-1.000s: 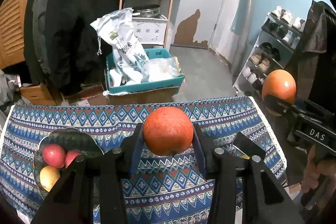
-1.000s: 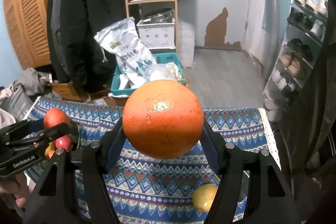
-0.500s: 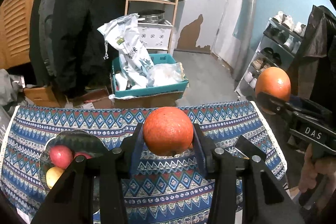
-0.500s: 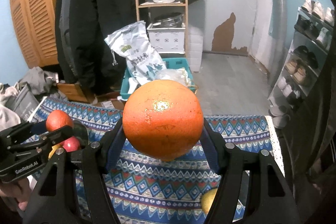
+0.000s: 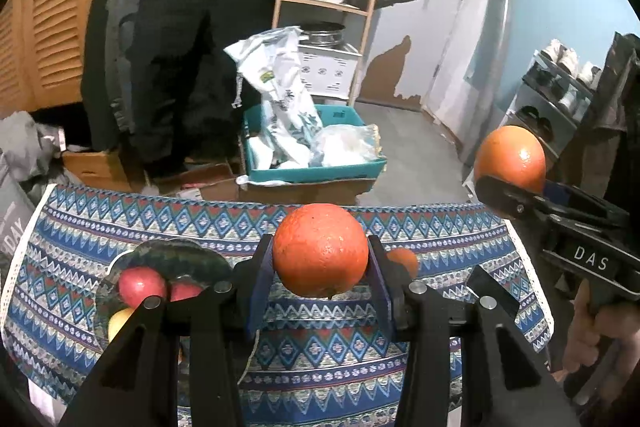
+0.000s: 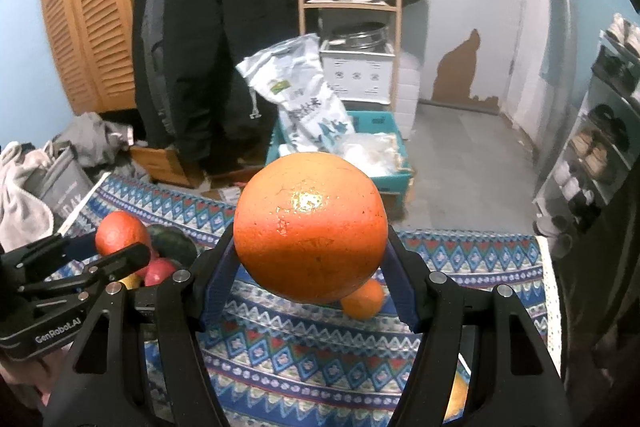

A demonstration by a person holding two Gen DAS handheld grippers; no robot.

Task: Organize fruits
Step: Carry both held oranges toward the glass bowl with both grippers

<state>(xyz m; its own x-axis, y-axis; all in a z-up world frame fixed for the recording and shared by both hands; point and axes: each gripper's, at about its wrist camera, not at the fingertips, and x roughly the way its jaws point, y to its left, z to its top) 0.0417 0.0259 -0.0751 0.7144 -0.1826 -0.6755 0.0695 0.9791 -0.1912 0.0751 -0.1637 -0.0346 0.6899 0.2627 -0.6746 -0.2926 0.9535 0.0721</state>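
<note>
Since the earlier frame both tools have drifted across the desk, and a small orange (image 5: 403,261) has come into view on the patterned cloth (image 5: 320,347) behind the fingers. The left tool (image 5: 320,277) clamps a reddish orange (image 5: 320,250) above the cloth near its far edge; the right tool (image 6: 310,269) grips a larger orange (image 6: 310,233). A dark plate (image 5: 176,257) at the desk's left edge holds red apples (image 5: 142,286) and a yellow fruit (image 5: 120,321)
</note>
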